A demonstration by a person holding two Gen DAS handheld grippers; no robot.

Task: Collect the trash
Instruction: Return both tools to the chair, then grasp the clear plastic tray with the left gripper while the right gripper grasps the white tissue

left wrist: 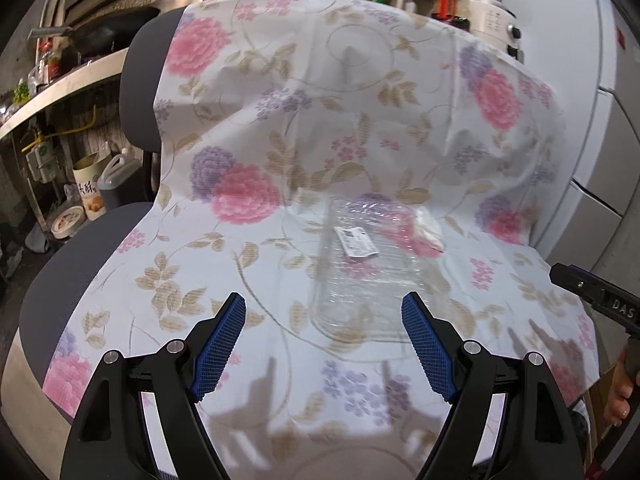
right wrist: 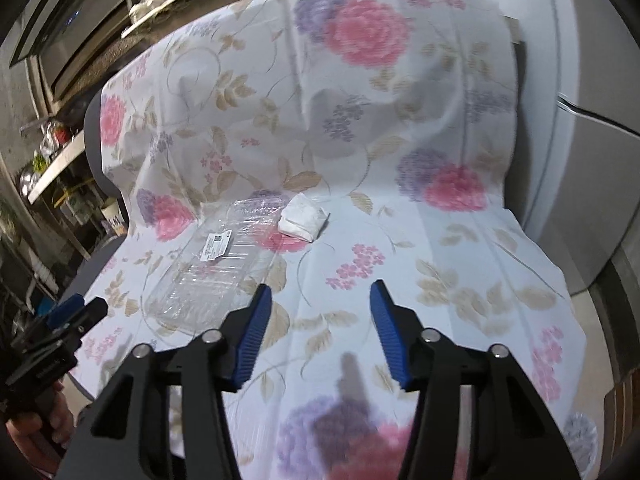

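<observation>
Your left tongs (left wrist: 324,314) stand wide open and hold nothing; the right tongs (right wrist: 320,304) are open a little less wide, also empty, and both hover over the flowered cloth (left wrist: 248,264) draped on the chair (left wrist: 136,80).

Nearest to you is the tray (left wrist: 360,276), a clear plastic clamshell lying flat on the cloth. Its near edge sits just ahead of the left tongs, toward their right finger; from the right tongs it lies ahead and to the left (right wrist: 212,268). It looks very light and thin, springy rather than stiff, and slick, so it will likely buckle or skid if you squeeze hard. Take it by the near rim, one finger over and one under the lip, since the flat middle gives nothing to grip. A white label (left wrist: 356,242) sits on top. The tray appears empty, though blur and glare make that hard to confirm.

Just beyond it, touching or nearly touching its far right corner, lies a crumpled white tissue (right wrist: 302,218). It is soft and featherlight; pinch it across the bulk and it should compress and hold.

No bin shows in either view, so you cannot tell where the trash goes.
</observation>
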